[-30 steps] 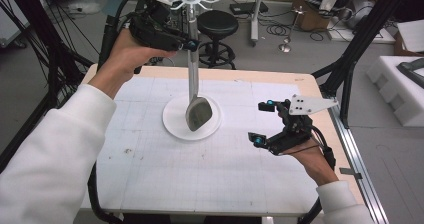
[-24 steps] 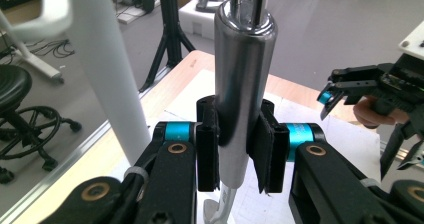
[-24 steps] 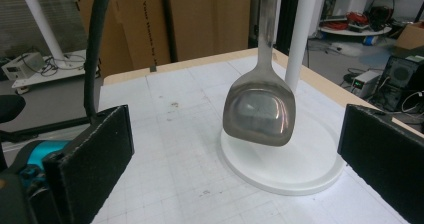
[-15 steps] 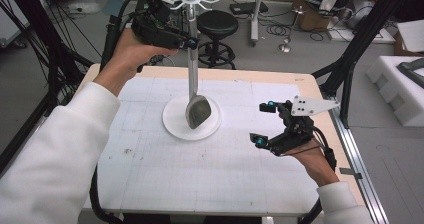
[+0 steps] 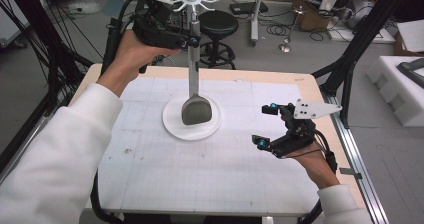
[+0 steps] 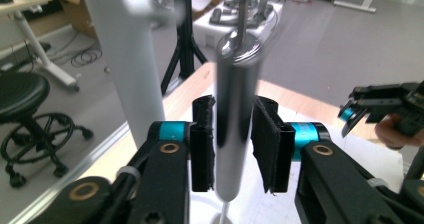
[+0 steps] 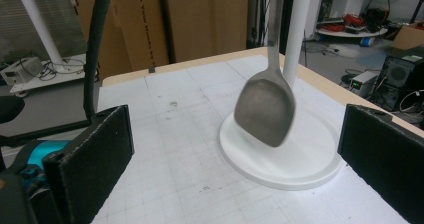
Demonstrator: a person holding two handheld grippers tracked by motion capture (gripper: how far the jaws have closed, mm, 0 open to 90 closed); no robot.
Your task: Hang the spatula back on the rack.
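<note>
Left gripper view: hand-held gripper [image 6: 234, 144] just loosening around spatula handle [image 6: 234, 129].

a steel spatula [image 5: 196, 109] hangs upright from the rack's hook, blade over the white base.

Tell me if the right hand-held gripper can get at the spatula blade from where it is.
Probably yes. The right hand-held gripper stands open, facing the spatula hanging over the stand's base, with bare table between them.
</note>
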